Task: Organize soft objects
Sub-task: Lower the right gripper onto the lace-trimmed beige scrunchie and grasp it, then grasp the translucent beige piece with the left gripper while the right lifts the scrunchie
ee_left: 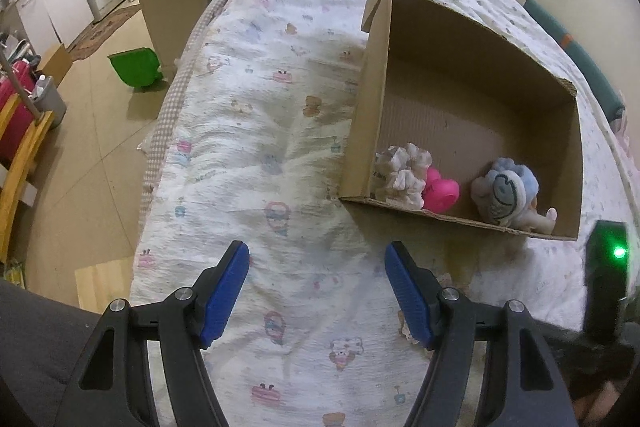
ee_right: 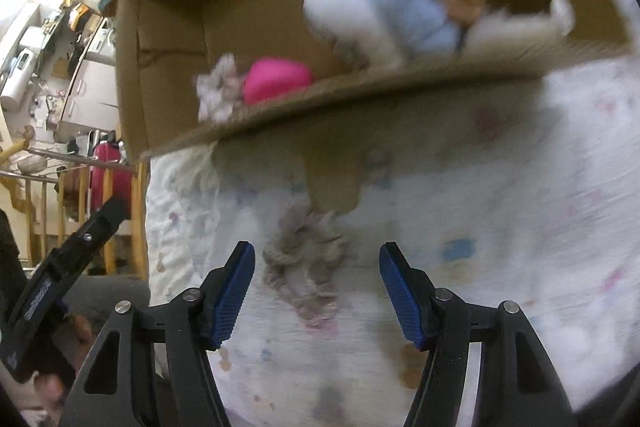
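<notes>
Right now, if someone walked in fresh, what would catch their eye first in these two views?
Probably the open cardboard box on the printed bedsheet, with a hot pink soft item, a pale scrunchie and a blue-and-white plush toy lined along its near wall. Next, in the right wrist view, a greyish scrunchie lies on the sheet outside the box, just ahead of the open right tool.

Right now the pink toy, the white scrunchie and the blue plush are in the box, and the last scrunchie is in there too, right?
Not quite. The last scrunchie lies on the bedsheet outside the cardboard box, between the open right gripper's fingers, as the right wrist view shows. The pink toy, white scrunchie and blue plush are in the box.
</notes>
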`<act>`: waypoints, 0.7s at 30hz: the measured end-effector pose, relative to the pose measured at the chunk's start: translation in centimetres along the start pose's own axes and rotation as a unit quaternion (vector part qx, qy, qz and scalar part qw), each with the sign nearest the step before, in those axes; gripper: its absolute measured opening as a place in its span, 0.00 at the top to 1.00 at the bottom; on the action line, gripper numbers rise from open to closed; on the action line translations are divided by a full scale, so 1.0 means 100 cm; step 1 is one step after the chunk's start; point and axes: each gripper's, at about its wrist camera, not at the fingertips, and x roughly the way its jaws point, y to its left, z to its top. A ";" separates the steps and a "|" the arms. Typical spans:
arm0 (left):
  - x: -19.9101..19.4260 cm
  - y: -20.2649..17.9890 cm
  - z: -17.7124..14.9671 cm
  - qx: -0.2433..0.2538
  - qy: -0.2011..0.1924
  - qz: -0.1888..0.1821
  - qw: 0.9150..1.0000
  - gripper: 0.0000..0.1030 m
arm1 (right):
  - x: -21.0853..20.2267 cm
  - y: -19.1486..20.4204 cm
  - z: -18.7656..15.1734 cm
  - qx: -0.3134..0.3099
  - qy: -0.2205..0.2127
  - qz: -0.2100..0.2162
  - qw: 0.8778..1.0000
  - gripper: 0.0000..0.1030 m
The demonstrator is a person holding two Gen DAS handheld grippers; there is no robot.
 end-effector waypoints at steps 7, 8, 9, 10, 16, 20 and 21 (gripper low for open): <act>0.003 -0.001 -0.002 0.005 0.007 0.002 1.000 0.34 | 0.032 0.036 -0.008 -0.036 -0.013 -0.097 0.995 0.33; 0.003 -0.001 -0.002 0.005 0.008 0.001 1.000 0.34 | 0.034 0.038 -0.010 -0.039 -0.015 -0.106 0.993 0.35; 0.003 0.000 -0.002 0.004 0.009 0.000 1.000 0.34 | 0.036 0.040 -0.012 -0.046 -0.016 -0.121 0.991 0.44; 0.004 0.000 -0.002 0.003 0.011 -0.001 1.000 0.34 | 0.038 0.041 -0.013 -0.053 -0.017 -0.136 0.989 0.53; 0.006 -0.002 -0.002 0.003 0.016 -0.007 1.000 0.34 | 0.031 0.028 -0.014 -0.052 -0.005 -0.135 0.989 0.84; 0.009 -0.004 -0.005 0.010 0.025 -0.009 1.000 0.34 | 0.016 0.022 -0.017 -0.052 0.005 -0.137 0.989 0.84; 0.010 -0.005 -0.006 0.010 0.029 -0.012 0.999 0.34 | 0.010 0.020 -0.019 -0.052 0.008 -0.135 0.989 0.84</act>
